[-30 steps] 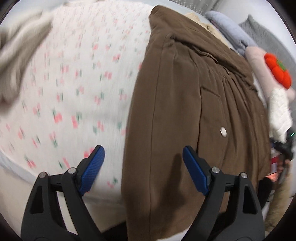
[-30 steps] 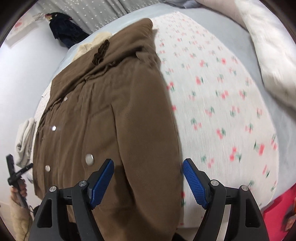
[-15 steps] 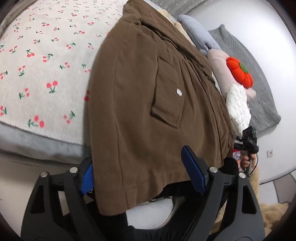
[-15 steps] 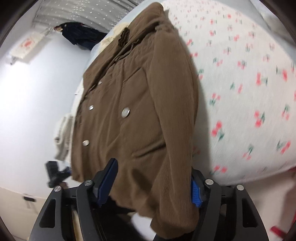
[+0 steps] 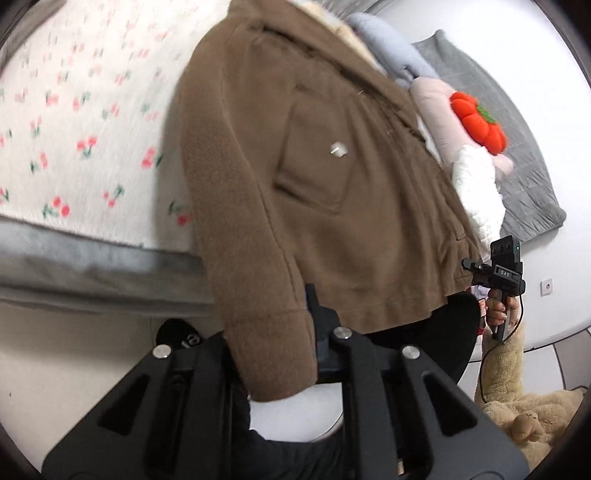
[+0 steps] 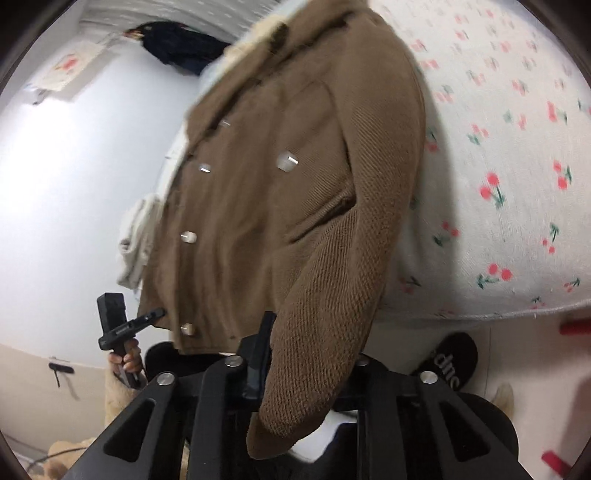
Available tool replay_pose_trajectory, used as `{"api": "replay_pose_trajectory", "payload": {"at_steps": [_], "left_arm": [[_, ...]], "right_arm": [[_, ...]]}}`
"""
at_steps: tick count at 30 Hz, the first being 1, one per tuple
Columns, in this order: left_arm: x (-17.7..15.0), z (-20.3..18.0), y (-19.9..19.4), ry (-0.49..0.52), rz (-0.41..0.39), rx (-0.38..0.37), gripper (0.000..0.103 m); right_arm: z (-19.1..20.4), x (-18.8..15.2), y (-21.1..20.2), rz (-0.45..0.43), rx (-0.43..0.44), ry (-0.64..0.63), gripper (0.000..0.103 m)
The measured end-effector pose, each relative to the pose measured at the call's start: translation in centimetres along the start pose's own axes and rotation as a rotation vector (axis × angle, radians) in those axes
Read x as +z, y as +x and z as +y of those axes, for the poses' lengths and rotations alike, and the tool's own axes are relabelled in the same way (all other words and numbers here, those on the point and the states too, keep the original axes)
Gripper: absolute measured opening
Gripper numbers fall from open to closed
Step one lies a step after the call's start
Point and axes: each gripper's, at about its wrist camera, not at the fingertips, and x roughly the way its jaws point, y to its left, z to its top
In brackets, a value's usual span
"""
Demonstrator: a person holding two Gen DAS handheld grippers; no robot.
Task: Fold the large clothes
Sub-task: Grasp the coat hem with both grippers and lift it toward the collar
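You had the brown jacket [image 5: 295,177] laid front-up on the bed, its hem and both cuffs hanging past the bed's near edge toward you. Your left hand-held gripper [image 5: 275,347] was closing on the jacket's sleeve [image 5: 255,295] near the cuff, the thick fabric filling the gap between the jaws, one dark finger showing just beside the cloth. Your right hand-held gripper [image 6: 306,369] was closing likewise on the other sleeve [image 6: 332,314], whose cuff drooped over the jaws and hid one of them.

The sleeves were a coarse ribbed knit; the body looked smoother, soft and matte, with a square patch pocket [image 5: 314,162], pale metal snaps [image 6: 188,236] down the front and a cream fleecy collar lining [image 6: 255,33]. Under it lay a white cherry-print bedspread [image 5: 74,129] over a grey sheet edge. Beside the jacket's far side sat a pink cushion [image 5: 436,107], an orange pumpkin plush [image 5: 476,122] and a white quilted garment [image 5: 476,192].
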Motion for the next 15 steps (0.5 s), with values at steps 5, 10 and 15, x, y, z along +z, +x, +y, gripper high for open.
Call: {"api": "replay_pose_trajectory", "payload": {"at_steps": [5, 10, 15], "left_arm": [[1.2, -2.5, -3.9, 0.018, -0.159, -0.079, 0.014], [3.9, -5.0, -7.1, 0.038, -0.301, -0.148, 0.013], [8.7, -7.5, -9.2, 0.048, -0.414, -0.168, 0.012]], "right_arm": [[2.3, 0.6, -3.5, -0.147, 0.090, -0.058, 0.016], [5.9, 2.6, -6.1, -0.266, 0.134, -0.120, 0.015], [9.2, 5.8, -8.0, -0.363, 0.167, -0.163, 0.015]]}}
